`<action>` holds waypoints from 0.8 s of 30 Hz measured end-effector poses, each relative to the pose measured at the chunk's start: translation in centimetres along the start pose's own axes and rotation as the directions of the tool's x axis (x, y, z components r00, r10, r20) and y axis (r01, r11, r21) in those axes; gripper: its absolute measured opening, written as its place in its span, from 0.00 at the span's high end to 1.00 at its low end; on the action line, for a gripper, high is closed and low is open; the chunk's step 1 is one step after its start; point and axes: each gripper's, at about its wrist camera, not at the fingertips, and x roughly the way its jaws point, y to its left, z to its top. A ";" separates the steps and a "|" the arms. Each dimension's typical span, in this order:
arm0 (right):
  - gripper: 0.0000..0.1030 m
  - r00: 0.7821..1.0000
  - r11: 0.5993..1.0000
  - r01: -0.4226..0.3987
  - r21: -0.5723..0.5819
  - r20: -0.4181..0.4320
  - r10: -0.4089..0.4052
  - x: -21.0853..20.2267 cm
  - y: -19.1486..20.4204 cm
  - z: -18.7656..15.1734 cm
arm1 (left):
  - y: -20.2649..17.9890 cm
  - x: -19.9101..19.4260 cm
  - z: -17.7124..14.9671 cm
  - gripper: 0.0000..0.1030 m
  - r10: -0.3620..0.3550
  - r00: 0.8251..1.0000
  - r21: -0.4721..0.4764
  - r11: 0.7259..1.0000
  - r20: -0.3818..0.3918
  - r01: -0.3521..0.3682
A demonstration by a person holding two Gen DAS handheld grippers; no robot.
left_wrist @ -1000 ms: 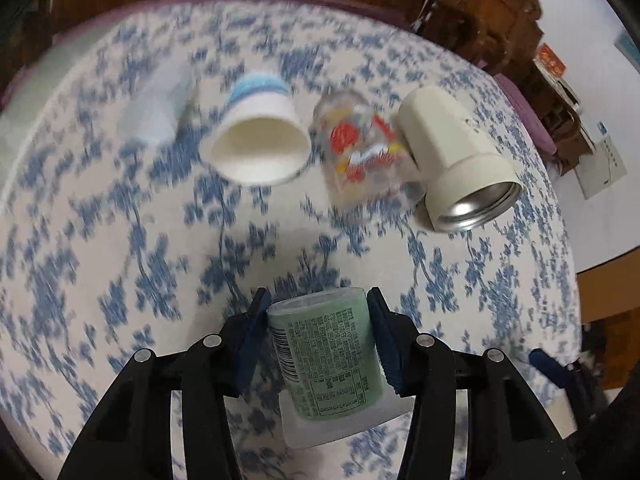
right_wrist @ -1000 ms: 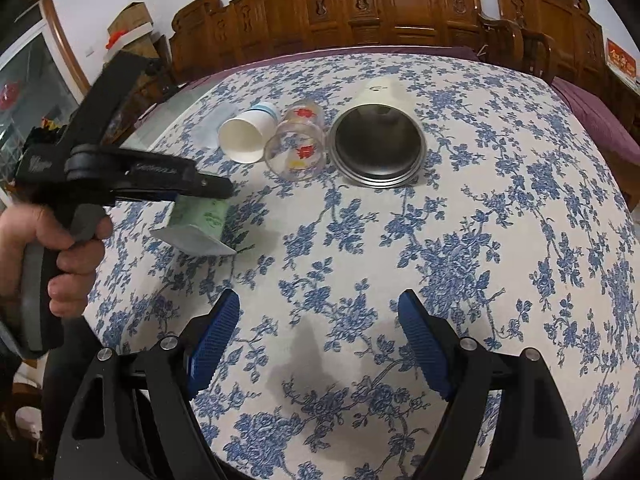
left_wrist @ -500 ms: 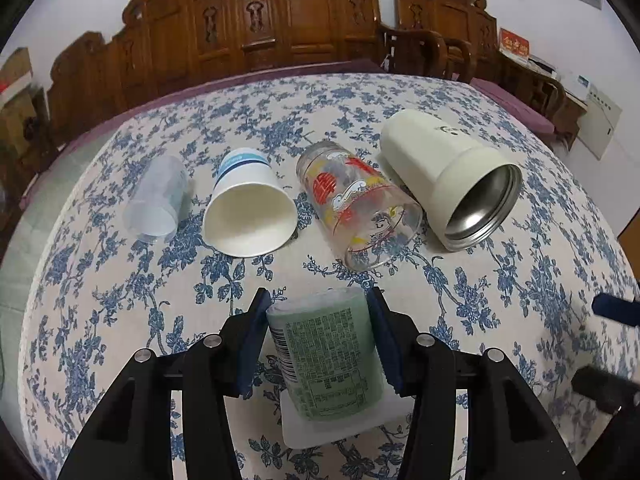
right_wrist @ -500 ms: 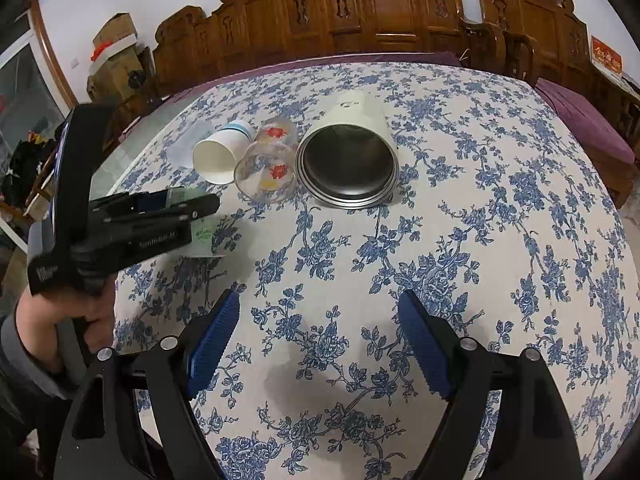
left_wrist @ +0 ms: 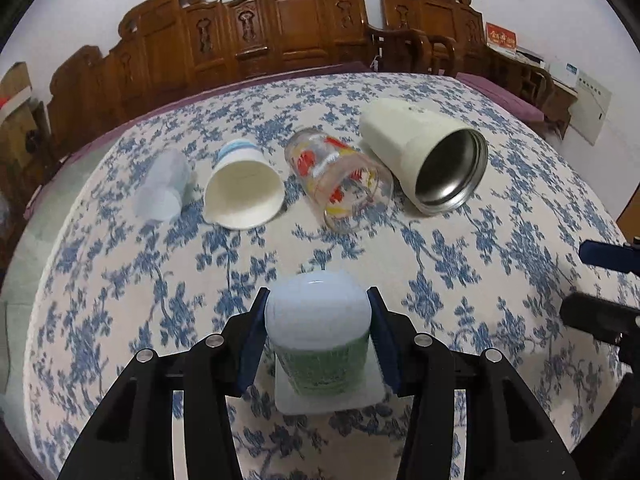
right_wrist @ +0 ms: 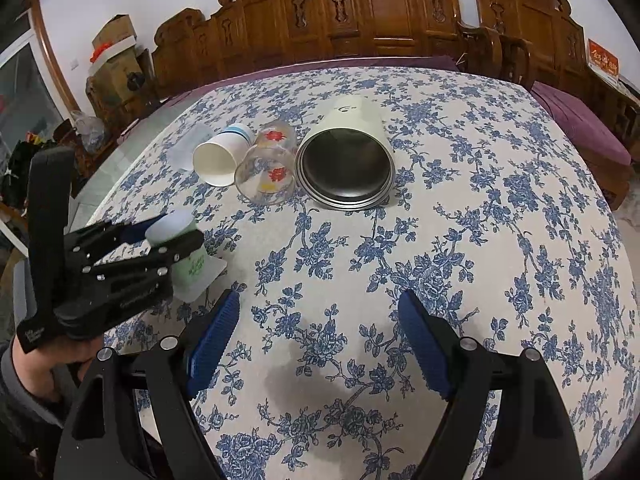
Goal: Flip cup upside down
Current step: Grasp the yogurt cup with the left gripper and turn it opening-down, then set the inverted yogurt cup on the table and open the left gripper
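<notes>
My left gripper is shut on a green-labelled plastic cup. The cup stands upside down, its white base up and its square rim flange down at the tablecloth. The right wrist view shows the same cup in the left gripper at the table's left edge. My right gripper is open and empty, low over the near middle of the table.
Four cups lie on their sides in a row at the back: a clear plastic cup, a white paper cup, a printed glass and a cream steel tumbler. Carved wooden chairs stand behind the floral table.
The left gripper has tilted the green cup from lying along the fingers to standing base-up, and brought it down towards the cloth. The right gripper has stayed open and nearly still.
</notes>
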 end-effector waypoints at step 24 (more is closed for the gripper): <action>0.19 0.994 1.000 0.020 -0.014 0.111 -0.019 -5.0 4.5 -0.8 | 3.1 -9.2 -2.6 0.28 -0.055 0.993 -0.082 0.995 0.101 0.064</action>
